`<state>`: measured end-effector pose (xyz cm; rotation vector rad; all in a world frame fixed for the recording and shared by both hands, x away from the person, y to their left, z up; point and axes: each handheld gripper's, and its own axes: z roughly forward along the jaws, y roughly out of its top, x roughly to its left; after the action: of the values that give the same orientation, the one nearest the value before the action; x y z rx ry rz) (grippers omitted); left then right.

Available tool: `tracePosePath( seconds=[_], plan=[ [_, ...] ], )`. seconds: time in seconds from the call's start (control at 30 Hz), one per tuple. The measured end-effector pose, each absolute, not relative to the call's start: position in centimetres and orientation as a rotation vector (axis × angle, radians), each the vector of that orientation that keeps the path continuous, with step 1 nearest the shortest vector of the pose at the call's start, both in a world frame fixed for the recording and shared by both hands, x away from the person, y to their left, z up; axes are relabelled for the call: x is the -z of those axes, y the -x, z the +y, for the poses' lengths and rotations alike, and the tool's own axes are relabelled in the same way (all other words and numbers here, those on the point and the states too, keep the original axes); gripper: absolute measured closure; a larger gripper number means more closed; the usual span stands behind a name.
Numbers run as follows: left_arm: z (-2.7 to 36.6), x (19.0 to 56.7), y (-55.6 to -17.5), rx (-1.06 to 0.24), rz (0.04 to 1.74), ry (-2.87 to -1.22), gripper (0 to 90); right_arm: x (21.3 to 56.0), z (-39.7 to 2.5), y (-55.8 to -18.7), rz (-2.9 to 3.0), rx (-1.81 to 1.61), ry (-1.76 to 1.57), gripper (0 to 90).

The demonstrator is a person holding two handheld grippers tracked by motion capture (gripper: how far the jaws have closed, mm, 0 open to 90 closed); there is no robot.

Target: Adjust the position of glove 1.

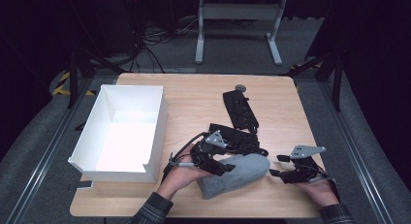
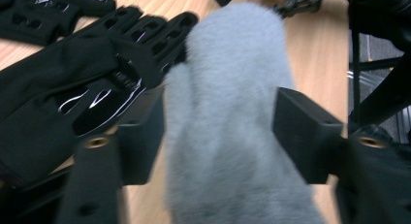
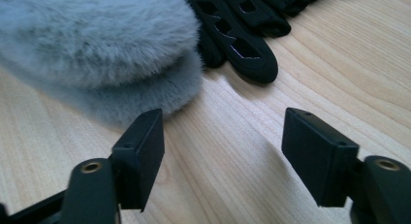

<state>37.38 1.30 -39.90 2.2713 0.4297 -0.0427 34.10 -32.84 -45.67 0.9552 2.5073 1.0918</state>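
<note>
Left gripper, jaws spread wide, straddles the fluffy grey fabric mitten lying at the light wooden desk's near edge, right gripper gaping empty just beside it, black perforated gloves beyond.

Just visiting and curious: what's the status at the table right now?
Left gripper open, jaws astride the grey mitten. Right gripper open, empty, near its tip. Black glove touching the mitten.
</note>
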Motion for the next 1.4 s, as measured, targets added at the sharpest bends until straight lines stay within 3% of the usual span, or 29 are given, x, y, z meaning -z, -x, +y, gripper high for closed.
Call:
tracePosePath(
  seconds=[0.2, 0.63, 0.87, 1.17, 1.4],
  plan=[
    [0.6, 41.0, -38.6, 0.045, 0.441, -2.305, 17.9, 46.1, -32.9, -34.4, 2.519, -1.066, -0.965, 29.0],
    [-1.8, 43.4, -38.3, 0.076, 0.403, -2.449, 15.2, 46.3, -32.8, -34.5, 2.509, -1.052, -0.937, 26.7],
    [-2.0, 44.7, -38.8, 0.180, 0.437, -2.454, 15.2, 46.4, -32.8, -34.4, 2.507, -1.042, -0.927, 26.3],
    [-2.1, 45.0, -38.9, 0.265, 0.400, -2.465, 26.1, 46.4, -32.8, -34.4, 2.504, -1.036, -0.913, 26.1],
    [-2.2, 45.1, -38.8, 0.319, 0.365, -2.463, 42.6, 46.5, -32.8, -34.4, 2.499, -1.037, -0.907, 25.7]
  ],
)
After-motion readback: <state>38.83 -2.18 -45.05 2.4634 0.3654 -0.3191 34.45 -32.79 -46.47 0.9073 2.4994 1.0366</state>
